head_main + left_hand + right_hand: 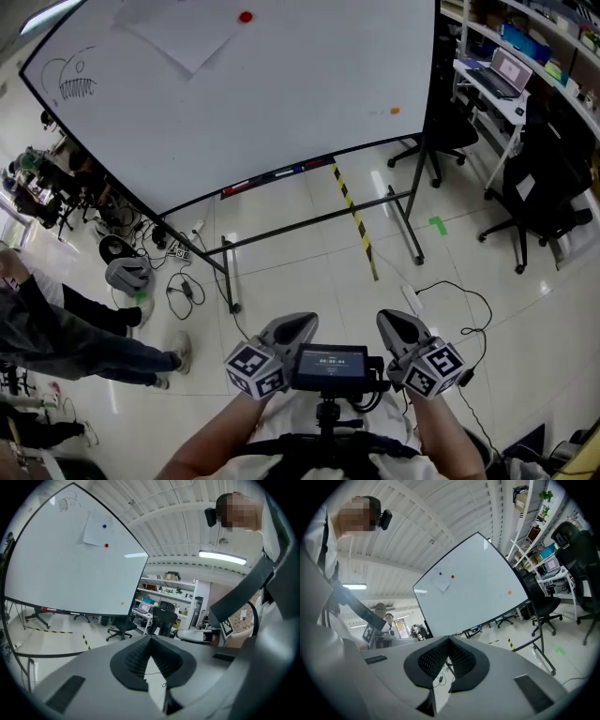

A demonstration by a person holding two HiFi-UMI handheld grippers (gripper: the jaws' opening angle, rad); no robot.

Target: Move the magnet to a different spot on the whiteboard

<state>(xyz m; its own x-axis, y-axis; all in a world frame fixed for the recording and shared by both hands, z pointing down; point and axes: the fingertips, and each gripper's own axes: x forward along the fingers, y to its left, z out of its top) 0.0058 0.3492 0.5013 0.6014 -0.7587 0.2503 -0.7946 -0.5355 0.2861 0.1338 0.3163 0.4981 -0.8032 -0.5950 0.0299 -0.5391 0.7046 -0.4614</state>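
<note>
Left claw (292,326): jaws together, nothing between them. Right claw (397,325): jaws together, likewise empty. Both are held side by side, low in front of the person, over the floor (309,253) and well apart from the whiteboard (281,103).

Red magnet (246,16): on the upper half of the whiteboard, well clear of both side edges, at the corner of a sheet of paper (178,33) posted there. The left gripper view shows a blue magnet (104,526) on that sheet, above the red one. Orange magnet (395,111): alone, towards the board's lower right corner. A doodle (75,80) occupies the upper left corner.
</note>
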